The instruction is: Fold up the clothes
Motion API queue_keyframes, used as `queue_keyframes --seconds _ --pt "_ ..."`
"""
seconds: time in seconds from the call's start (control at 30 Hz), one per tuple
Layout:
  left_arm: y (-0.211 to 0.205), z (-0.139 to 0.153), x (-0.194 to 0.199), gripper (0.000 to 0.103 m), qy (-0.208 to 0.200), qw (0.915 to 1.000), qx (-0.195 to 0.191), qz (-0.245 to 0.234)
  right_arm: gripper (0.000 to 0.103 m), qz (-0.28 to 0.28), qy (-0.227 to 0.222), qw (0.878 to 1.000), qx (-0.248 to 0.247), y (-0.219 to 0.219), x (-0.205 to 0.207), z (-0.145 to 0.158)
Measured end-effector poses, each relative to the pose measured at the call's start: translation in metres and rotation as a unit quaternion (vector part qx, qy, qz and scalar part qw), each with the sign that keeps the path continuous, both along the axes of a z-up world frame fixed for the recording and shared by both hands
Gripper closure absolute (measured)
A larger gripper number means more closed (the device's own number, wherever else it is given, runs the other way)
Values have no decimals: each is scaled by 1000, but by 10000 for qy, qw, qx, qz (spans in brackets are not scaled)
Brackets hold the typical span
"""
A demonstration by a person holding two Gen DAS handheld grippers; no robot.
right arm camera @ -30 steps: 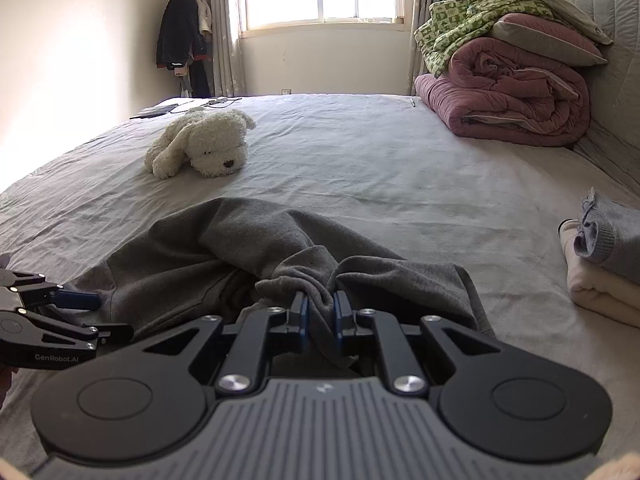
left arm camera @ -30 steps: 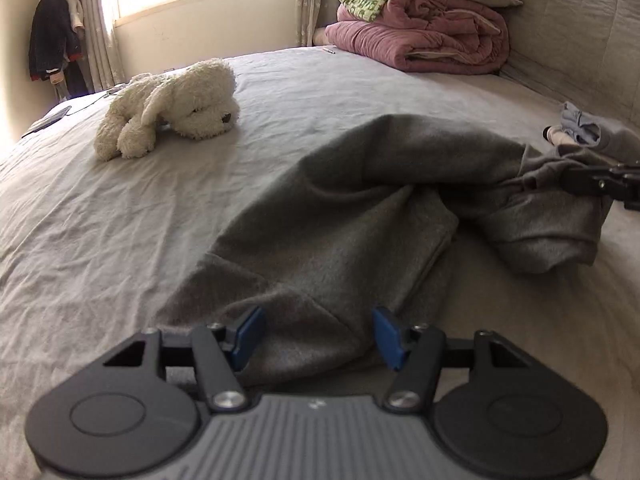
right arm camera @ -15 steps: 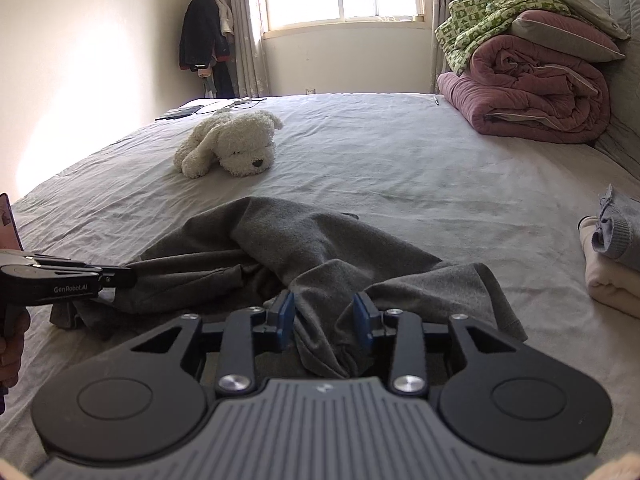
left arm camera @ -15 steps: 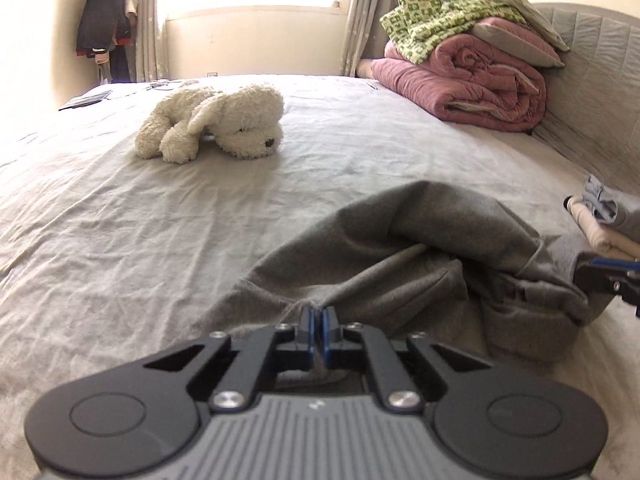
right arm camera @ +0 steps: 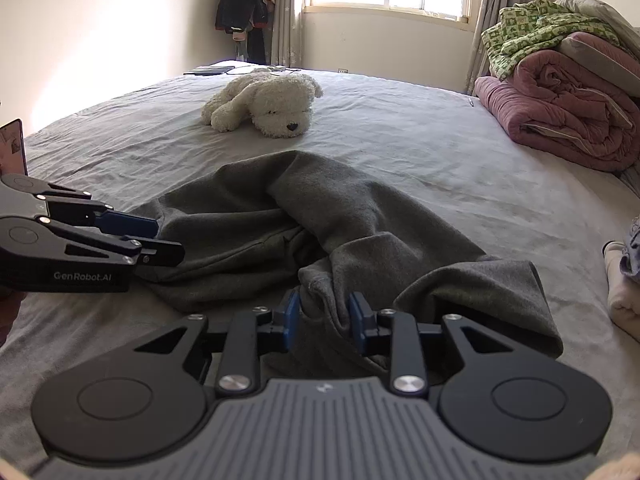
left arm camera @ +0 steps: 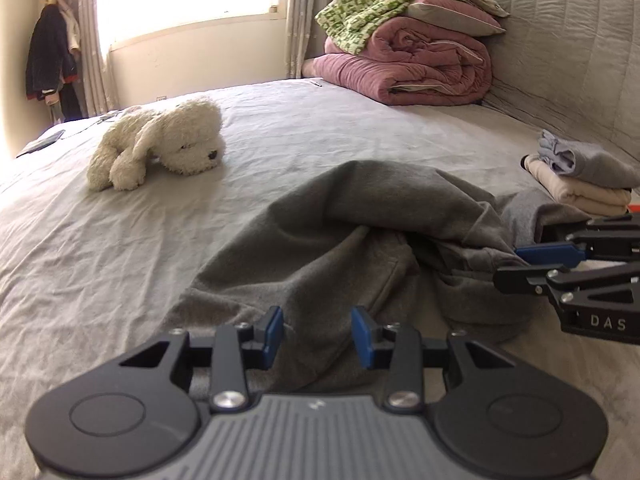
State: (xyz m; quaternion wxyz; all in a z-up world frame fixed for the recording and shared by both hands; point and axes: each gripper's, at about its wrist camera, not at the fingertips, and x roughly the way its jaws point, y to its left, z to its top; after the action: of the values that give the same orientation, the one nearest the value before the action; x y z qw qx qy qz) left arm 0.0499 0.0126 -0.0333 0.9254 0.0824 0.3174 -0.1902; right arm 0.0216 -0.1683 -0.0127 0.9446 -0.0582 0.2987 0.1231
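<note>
Left gripper (left arm camera: pixel 316 336), right gripper (right arm camera: pixel 325 322): black linkages, blue pads, silver screws.

Sweatshirt (left arm camera: pixel 340 232) on bed (left arm camera: pixel 120 240), plush dog (left arm camera: pixel 160 144) behind

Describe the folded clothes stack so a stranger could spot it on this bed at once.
Start at the grey padded headboard with the rolled pink quilt against it. Follow that headboard side toward the camera: the folded clothes stack sits there, just beyond the crumpled grey garment. It alone is neatly folded, with cream layers below and grey on top.
</note>
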Motion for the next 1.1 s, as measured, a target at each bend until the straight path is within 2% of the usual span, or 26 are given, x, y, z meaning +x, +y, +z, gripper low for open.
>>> queue_keyframes --seconds 0.13,0.23,0.27,0.3,0.33,0.4,0.5,0.57,0.67,0.87,1.1 --pt "-8 -14 5 64 178 9997 178 -38 73 84 -110 9998 -170 2 -4 5" --pt "-10 -24 10 65 266 9991 314 114 73 -26 52 9996 -266 1 2 -2" --pt "-10 -26 11 66 255 9990 328 182 74 -63 107 9995 -298 0 4 -4" --pt "-9 -27 13 72 251 9988 327 257 81 -139 161 9993 -294 -1 7 -7" --pt "-7 -26 14 78 264 9986 289 349 87 -217 216 9991 -290 -2 9 -10" --pt "0 -23 17 95 336 9978 112 565 93 -304 25 9989 -350 0 5 -6" --pt "12 -19 20 99 429 9950 -319 846 95 -434 -272 9977 -443 2 0 0" --pt "15 -14 17 100 327 9930 -520 1011 97 -520 -470 9963 -505 4 -4 5" --pt "18 -2 5 100 51 9905 -741 1159 98 -673 -799 9925 -636 6 -12 13" --pt "31 39 -22 101 -492 9858 -740 1422 99 -805 -1281 9853 -791 2 -37 57" --pt "53 103 -53 101 -955 9765 -957 1676 99 -955 -1835 9736 -967 -2 -67 108"
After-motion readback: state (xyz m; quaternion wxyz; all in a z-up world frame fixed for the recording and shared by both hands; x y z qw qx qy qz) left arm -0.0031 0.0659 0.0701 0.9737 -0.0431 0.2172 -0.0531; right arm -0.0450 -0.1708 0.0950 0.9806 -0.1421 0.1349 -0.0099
